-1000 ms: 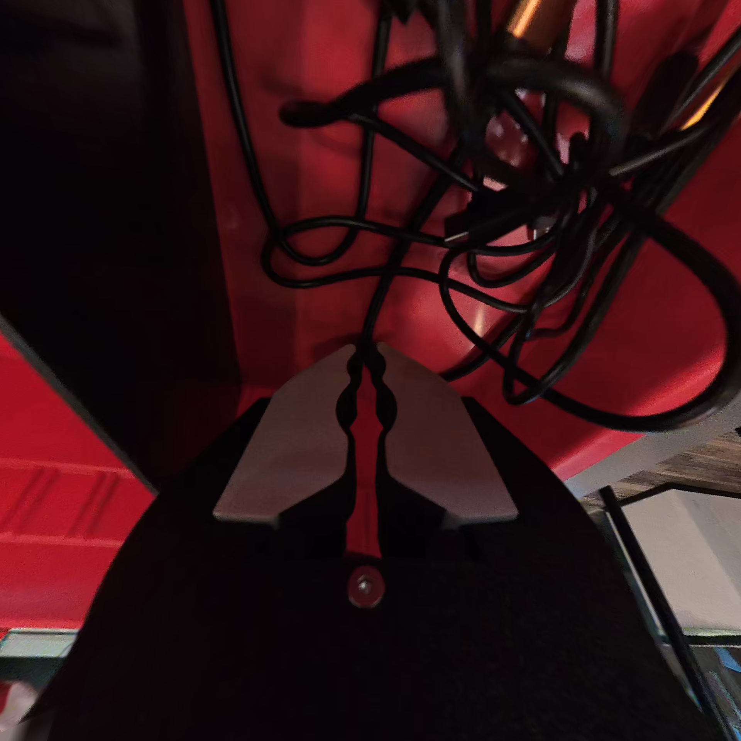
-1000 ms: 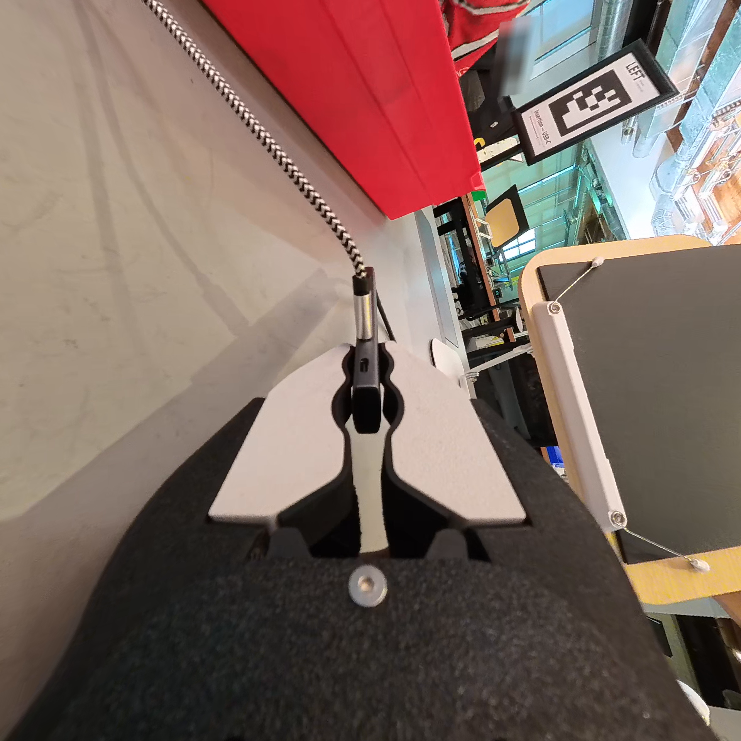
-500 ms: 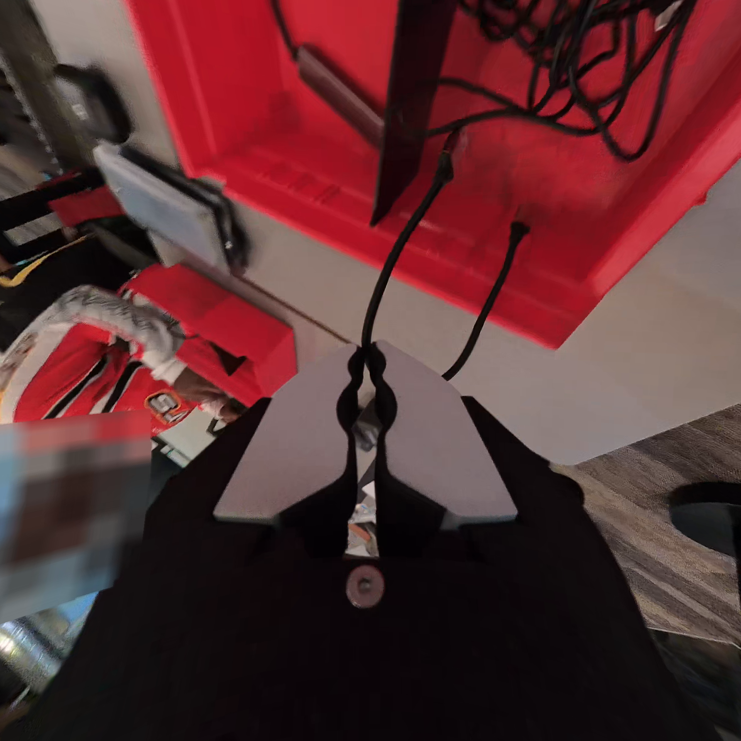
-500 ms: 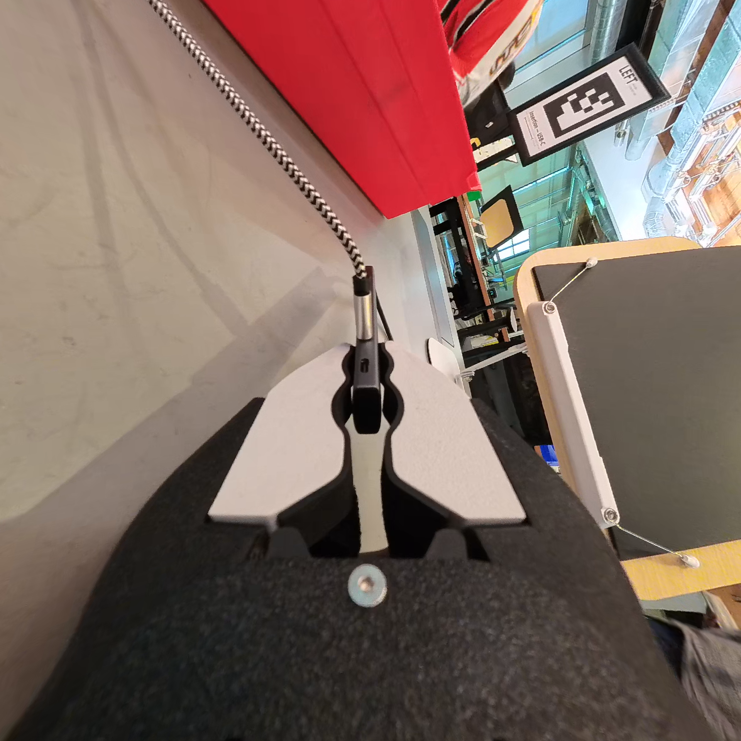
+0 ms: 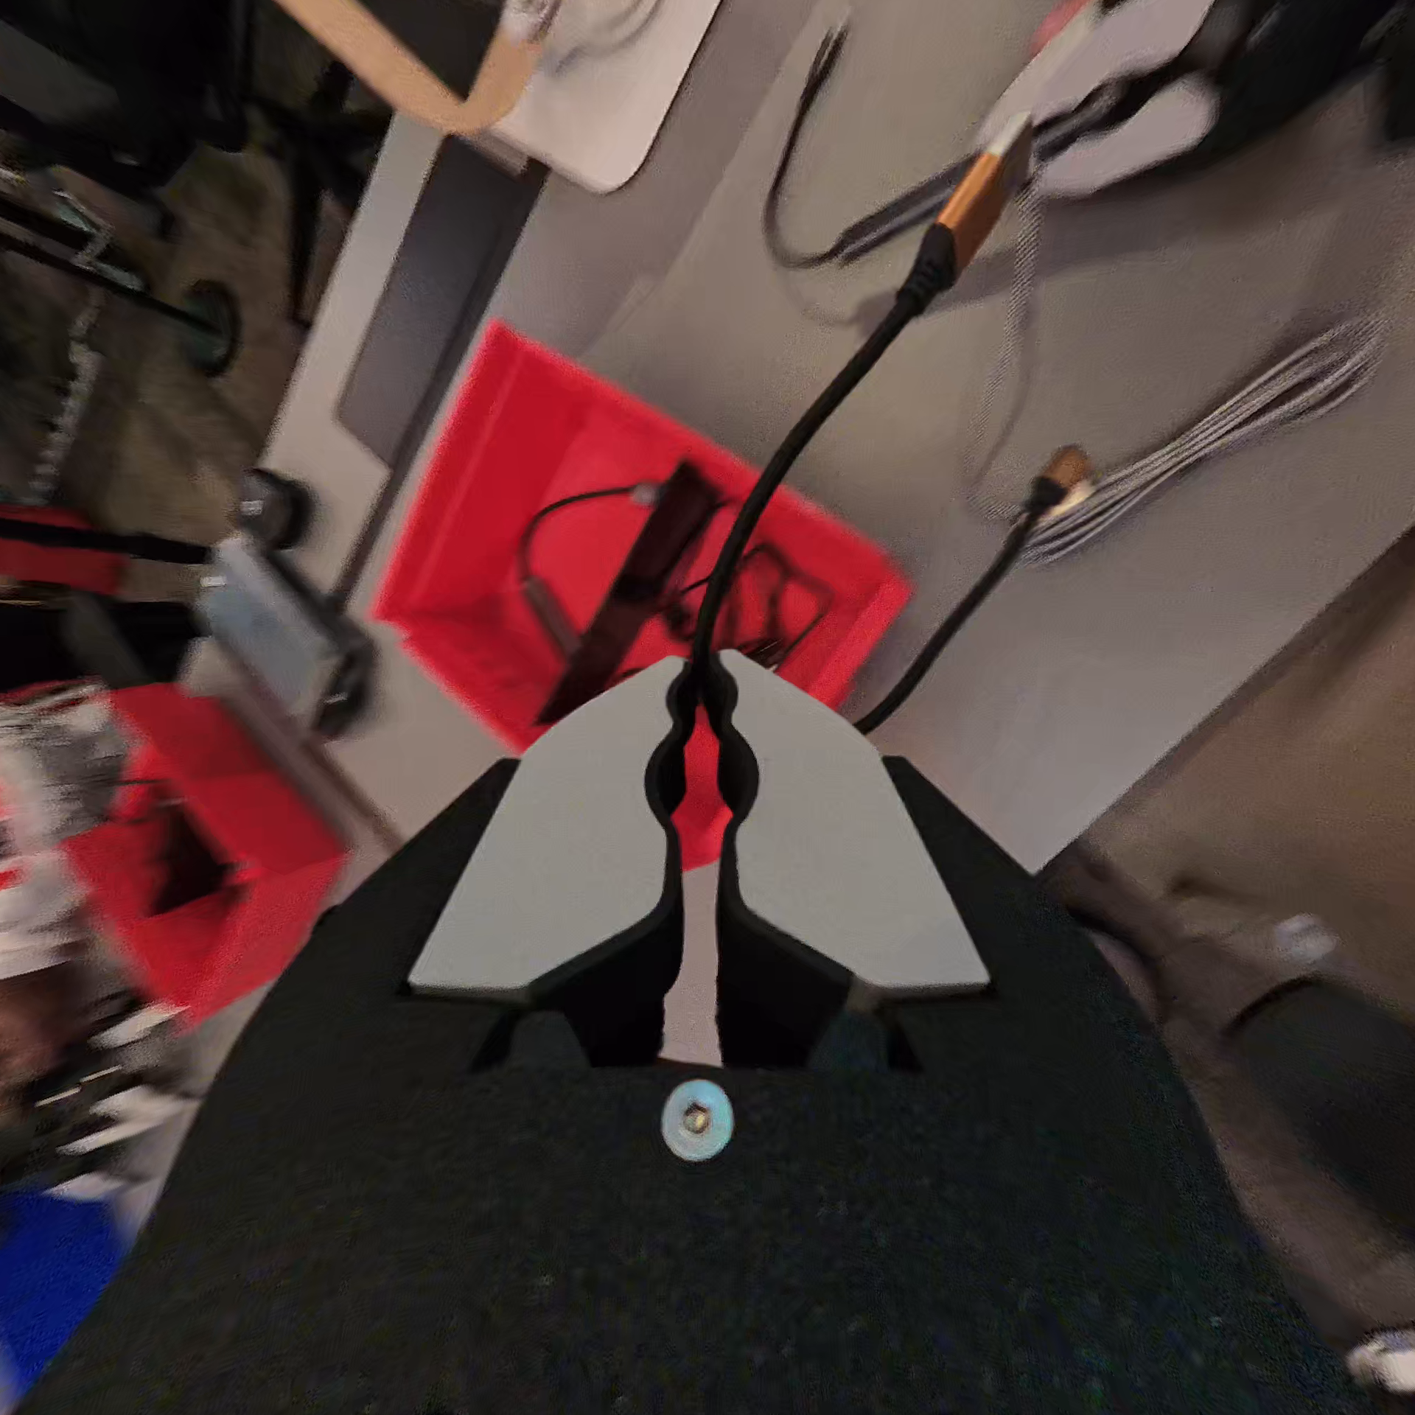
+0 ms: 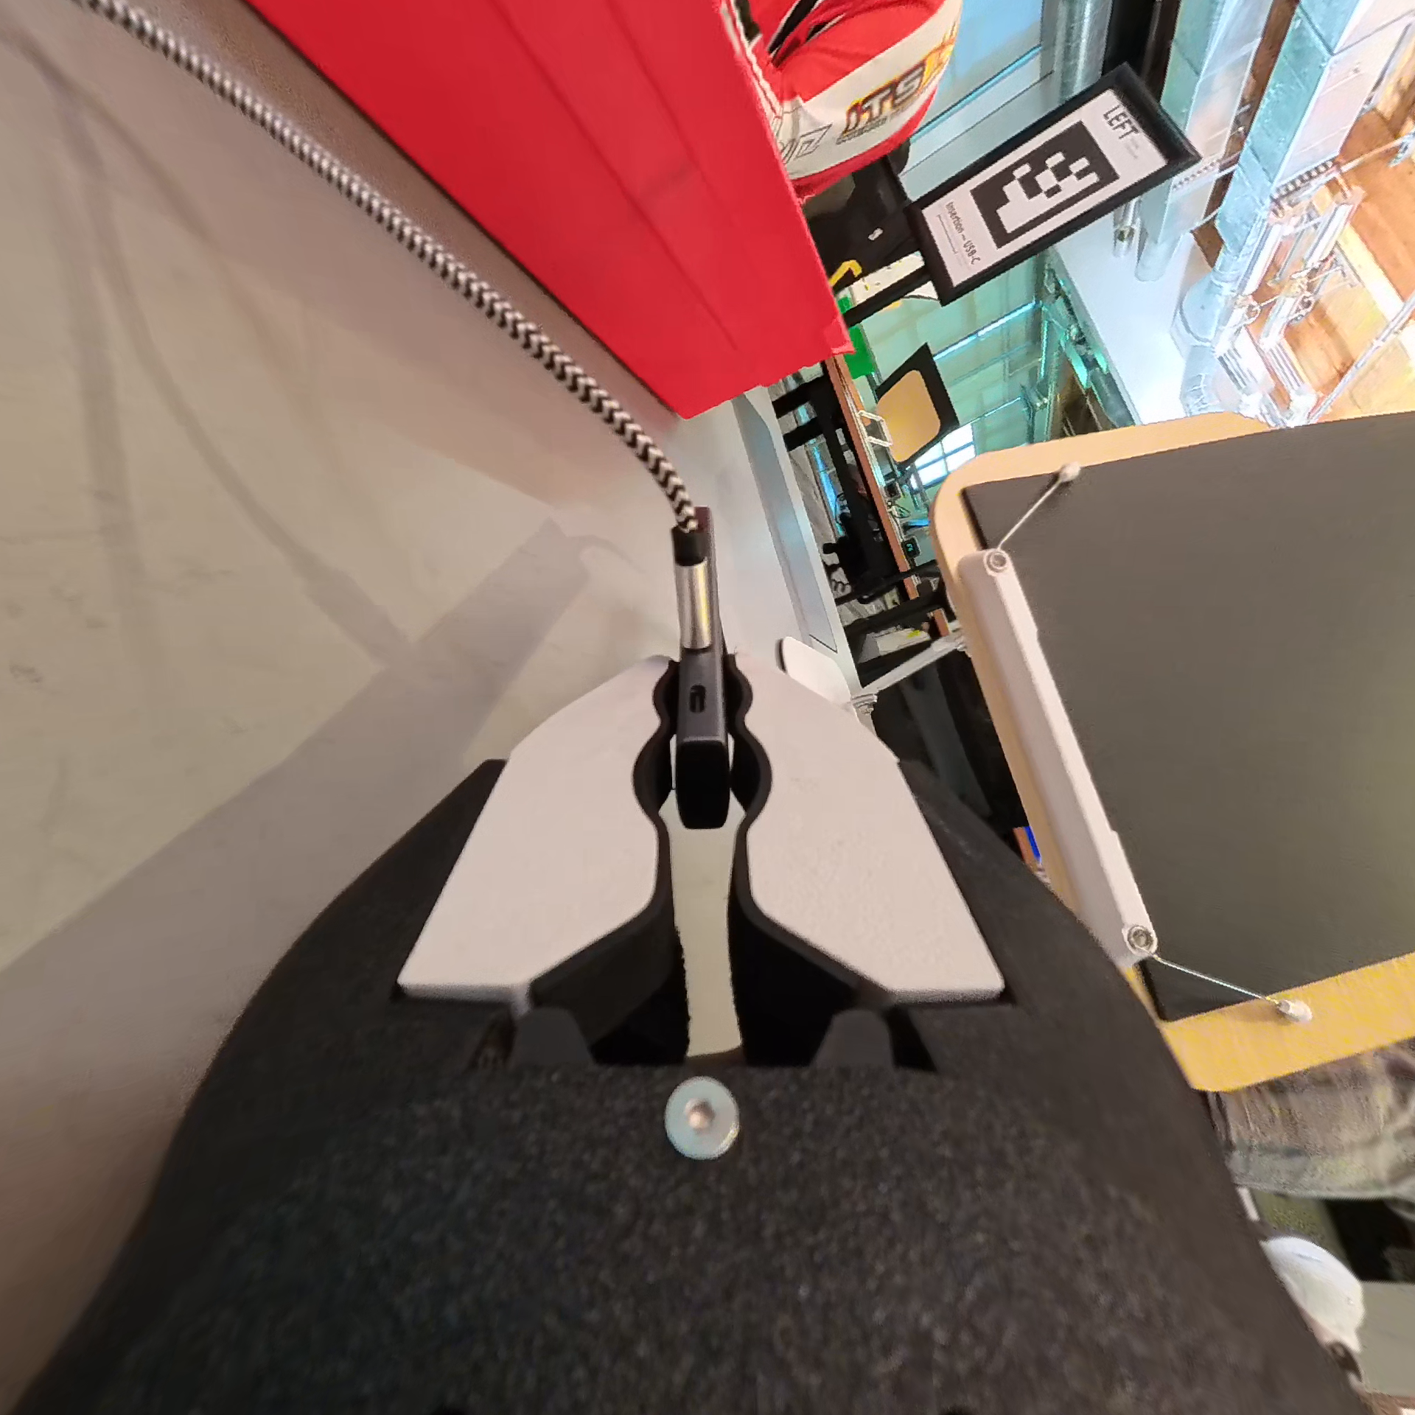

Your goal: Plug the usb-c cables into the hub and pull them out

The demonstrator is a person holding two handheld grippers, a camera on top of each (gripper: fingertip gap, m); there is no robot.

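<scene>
Black rubber-sheathed usb-c cable (image 5: 773, 475) hangs pinched in the left gripper (image 5: 700, 678), above the pale table's middle. Right gripper (image 6: 700, 735) clamps the dark slim metal hub (image 6: 698, 754). Plugging-in seems underway; next needs aligning its gold-collared plug (image 5: 972, 203).

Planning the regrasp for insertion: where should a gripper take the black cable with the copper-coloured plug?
Probably on the copper-coloured plug shell, just ahead of its ribbed strain relief, pinching the flat sides from behind along the cable's line. The left gripper is shut on the black cable well back from it, so the plug sits out on a curved, unsupported length.
</scene>
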